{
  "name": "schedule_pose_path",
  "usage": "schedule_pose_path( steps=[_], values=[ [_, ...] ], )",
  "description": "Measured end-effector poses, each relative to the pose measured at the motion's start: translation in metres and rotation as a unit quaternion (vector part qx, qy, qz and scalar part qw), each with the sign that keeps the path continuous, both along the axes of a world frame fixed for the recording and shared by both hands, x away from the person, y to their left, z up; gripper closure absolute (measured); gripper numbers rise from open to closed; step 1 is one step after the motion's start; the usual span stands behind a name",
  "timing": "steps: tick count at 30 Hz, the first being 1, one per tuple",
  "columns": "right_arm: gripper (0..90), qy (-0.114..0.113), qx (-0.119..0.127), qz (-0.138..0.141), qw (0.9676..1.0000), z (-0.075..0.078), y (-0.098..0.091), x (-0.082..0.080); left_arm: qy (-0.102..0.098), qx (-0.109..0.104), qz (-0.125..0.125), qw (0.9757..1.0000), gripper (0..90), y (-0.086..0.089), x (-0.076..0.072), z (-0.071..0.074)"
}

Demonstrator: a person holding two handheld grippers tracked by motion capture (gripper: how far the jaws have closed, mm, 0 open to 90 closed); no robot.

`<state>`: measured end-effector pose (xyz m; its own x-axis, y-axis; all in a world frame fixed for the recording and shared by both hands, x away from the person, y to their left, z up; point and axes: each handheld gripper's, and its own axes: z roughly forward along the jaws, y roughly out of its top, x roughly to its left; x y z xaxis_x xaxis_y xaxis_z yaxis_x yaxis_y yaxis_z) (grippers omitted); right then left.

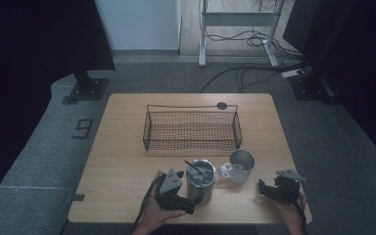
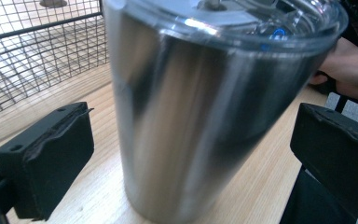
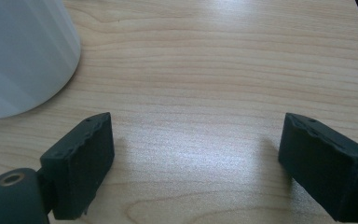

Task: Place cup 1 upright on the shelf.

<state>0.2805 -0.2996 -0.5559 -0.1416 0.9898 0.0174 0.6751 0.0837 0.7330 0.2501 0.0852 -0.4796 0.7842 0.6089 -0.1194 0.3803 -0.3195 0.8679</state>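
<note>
A steel tumbler [image 1: 200, 180] with a clear lid stands near the table's front edge. In the left gripper view the tumbler [image 2: 186, 116] stands between the two jaws of my left gripper [image 2: 193, 126], which is open, with a gap on each side. In the high view my left gripper [image 1: 195, 198] is at the tumbler's left side. A white mug [image 1: 241, 165] stands just right of the tumbler. My right gripper [image 1: 266, 190] rests open to the right of the mug. Its own view shows the right gripper [image 3: 196, 135] holding nothing, with the mug [image 3: 18, 56] at upper left.
A black wire basket [image 1: 191, 129] stands across the middle of the wooden table [image 1: 122, 161], behind the cups; its mesh [image 2: 28, 56] is close beyond the tumbler. The person's right hand [image 2: 349, 60] is past the tumbler. Grey carpet and stand bases surround the table.
</note>
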Motion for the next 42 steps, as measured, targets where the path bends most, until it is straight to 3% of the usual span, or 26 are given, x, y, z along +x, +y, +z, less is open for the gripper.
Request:
schedule_pose_path(
  steps=[8,19,26,42],
  values=[
    [10.2,0.0,0.0,0.0,1.0,0.0,0.0,0.0,0.002,0.002,0.007,1.0,0.0,-0.018,0.008,-0.006],
    [10.2,-0.001,-0.001,0.001,1.0,0.0,-0.001,0.0,0.0,0.0,0.009,1.0,1.2,-0.024,0.014,-0.013],
    [10.3,-0.001,-0.001,0.002,1.0,0.0,-0.001,0.0,-0.039,0.012,0.01,0.9991,3.6,-0.024,0.009,-0.013],
    [10.6,-0.001,-0.001,0.0,1.0,0.0,-0.001,0.0,-0.05,0.011,-0.006,0.9987,4.4,-0.022,0.009,-0.013]
  ],
)
